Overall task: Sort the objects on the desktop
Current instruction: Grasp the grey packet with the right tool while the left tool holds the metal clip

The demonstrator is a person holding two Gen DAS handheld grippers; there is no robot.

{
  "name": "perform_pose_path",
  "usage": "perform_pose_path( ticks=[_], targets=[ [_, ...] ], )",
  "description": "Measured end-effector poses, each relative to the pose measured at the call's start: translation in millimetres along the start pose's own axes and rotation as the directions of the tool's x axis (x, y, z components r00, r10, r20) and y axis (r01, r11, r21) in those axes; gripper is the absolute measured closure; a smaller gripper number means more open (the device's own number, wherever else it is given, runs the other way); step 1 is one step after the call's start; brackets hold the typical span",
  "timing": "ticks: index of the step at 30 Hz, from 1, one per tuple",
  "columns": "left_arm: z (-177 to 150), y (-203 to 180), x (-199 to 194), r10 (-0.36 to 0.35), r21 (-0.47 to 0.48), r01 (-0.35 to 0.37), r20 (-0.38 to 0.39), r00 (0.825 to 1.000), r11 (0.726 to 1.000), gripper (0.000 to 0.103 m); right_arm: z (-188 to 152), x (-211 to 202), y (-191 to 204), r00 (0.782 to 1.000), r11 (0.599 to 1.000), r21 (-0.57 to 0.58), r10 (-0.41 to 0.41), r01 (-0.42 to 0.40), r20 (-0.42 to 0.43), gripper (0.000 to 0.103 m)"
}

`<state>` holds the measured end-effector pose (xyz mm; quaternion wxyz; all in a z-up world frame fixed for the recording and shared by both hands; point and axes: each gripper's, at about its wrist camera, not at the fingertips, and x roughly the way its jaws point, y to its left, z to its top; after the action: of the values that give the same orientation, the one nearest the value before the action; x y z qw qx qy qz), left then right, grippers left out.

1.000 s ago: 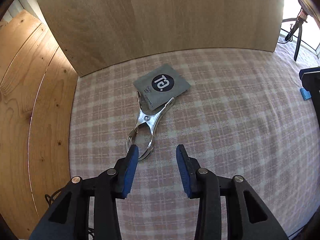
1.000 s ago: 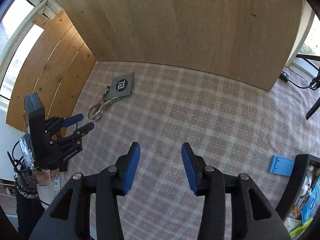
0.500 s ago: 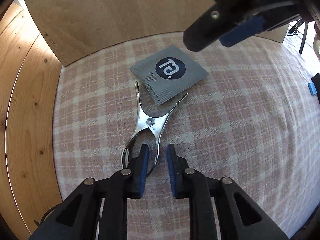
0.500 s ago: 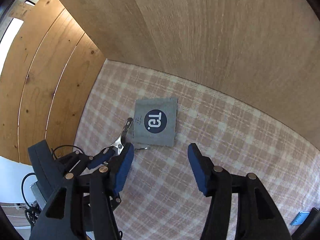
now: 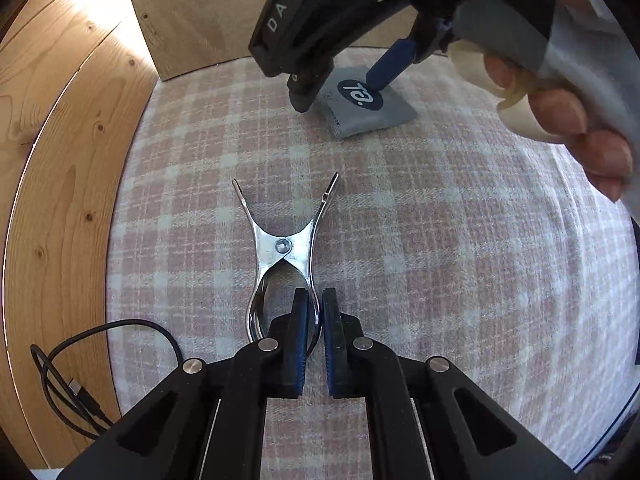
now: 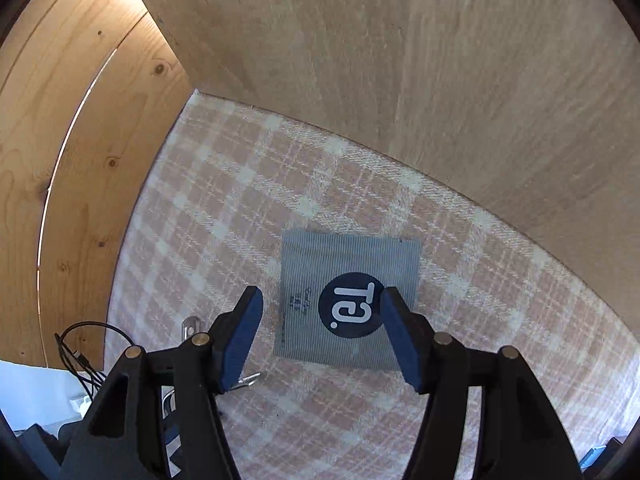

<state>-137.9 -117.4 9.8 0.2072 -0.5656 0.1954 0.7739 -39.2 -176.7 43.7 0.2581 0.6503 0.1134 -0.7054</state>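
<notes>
Two things lie on the checked cloth point(image 5: 440, 240), and I take one with each hand so neither blocks the other. My left gripper point(image 5: 315, 312) is closing on the near handle loop of the metal clip point(image 5: 285, 248); the pads have one wire of that loop between them and look pressed onto it. I hold the clip at its tail, I think, because the loop stands proud of the cloth and gives the pads something to bite.

My right gripper point(image 6: 320, 332) points steeply down over the grey packet point(image 6: 348, 296), its jaws opening wide, one pad at each side of the dark round logo. Neither pad presses the packet yet. The packet lies flat near the wooden back panel point(image 6: 400, 80), apart from the clip's open tips. Being flat, it probably needs a wide straddle and a pinch that buckles it upward.
</notes>
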Motion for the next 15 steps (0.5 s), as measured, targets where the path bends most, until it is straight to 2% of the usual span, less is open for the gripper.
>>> perform_pose_path(
  ticks=[3, 7, 9, 11, 14, 15],
  targets=[
    [-4, -2, -2, 0.006, -0.010, -0.006, 0.006, 1.000, 1.000, 0.097, 1, 5, 13, 0.998, 0.997, -0.050, -0.058, 0.058, -0.003, 0.033],
    [-8, -5, -4, -0.001, -0.037, 0.002, 0.012, 1.000, 0.999, 0.098, -10, 5, 11, 0.996, 0.992, -0.083, -0.092, 0.091, -0.006, 0.035],
    [-11, -8, -5, -0.004, -0.054, 0.005, 0.015, 1.000, 0.999, 0.098, -18, 1, 3, 0.996, 0.992, -0.086, -0.092, 0.091, -0.007, 0.045],
    [-18, -15, -9, -0.028, -0.086, 0.031, 0.026, 0.999, 0.996, 0.099, -27, -3, -6, 0.998, 0.994, -0.089, -0.067, 0.066, -0.011, 0.050],
    [-38, -36, -17, -0.047, -0.128, 0.053, 0.044, 0.998, 0.990, 0.099, -43, -9, -15, 0.999, 0.994, -0.103, -0.045, 0.043, -0.019, 0.065],
    [-42, -41, -19, -0.059, -0.134, 0.065, 0.046, 0.997, 0.989, 0.099, -49, -10, -17, 0.999, 0.994, -0.102, -0.036, 0.034, -0.025, 0.074]
  ],
)
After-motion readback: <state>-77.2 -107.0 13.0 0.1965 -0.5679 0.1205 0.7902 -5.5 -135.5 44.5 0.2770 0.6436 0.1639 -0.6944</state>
